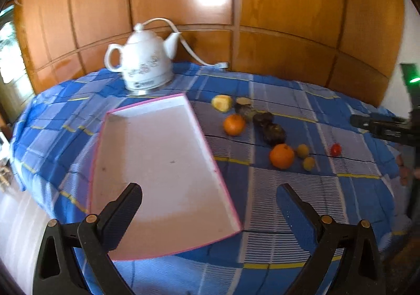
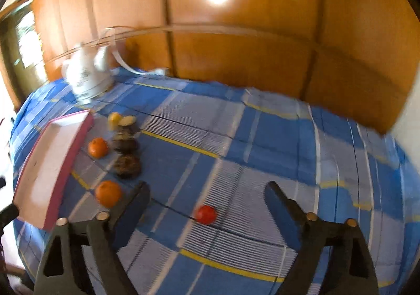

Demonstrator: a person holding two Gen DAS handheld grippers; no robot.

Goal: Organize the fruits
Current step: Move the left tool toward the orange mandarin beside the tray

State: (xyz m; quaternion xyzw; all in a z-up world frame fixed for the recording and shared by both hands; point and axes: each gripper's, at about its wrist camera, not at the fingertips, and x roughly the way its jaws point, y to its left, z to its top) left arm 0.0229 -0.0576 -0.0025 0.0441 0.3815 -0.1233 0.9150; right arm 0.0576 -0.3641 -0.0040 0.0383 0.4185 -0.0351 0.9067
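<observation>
The left tongs (image 1: 210, 205) gape wide and hold nothing, poised above the near end of the tray (image 1: 162, 169), which lies bare on the blue checked cloth (image 1: 302, 195). The right tongs (image 2: 207, 203) are wide too, empty, hovering over a small red fruit (image 2: 206, 214), perhaps a tomato; blur makes it hard to tell. Just right of the tray lie the other fruits: two oranges (image 1: 282, 156) (image 1: 234, 124), a yellow piece (image 1: 222, 103), some dark lumps (image 1: 270, 127) and two small yellowish ones (image 1: 302, 150) (image 1: 309, 163). A white teapot (image 1: 147, 63) stands beyond the tray, near the wooden wall (image 1: 288, 6).
</observation>
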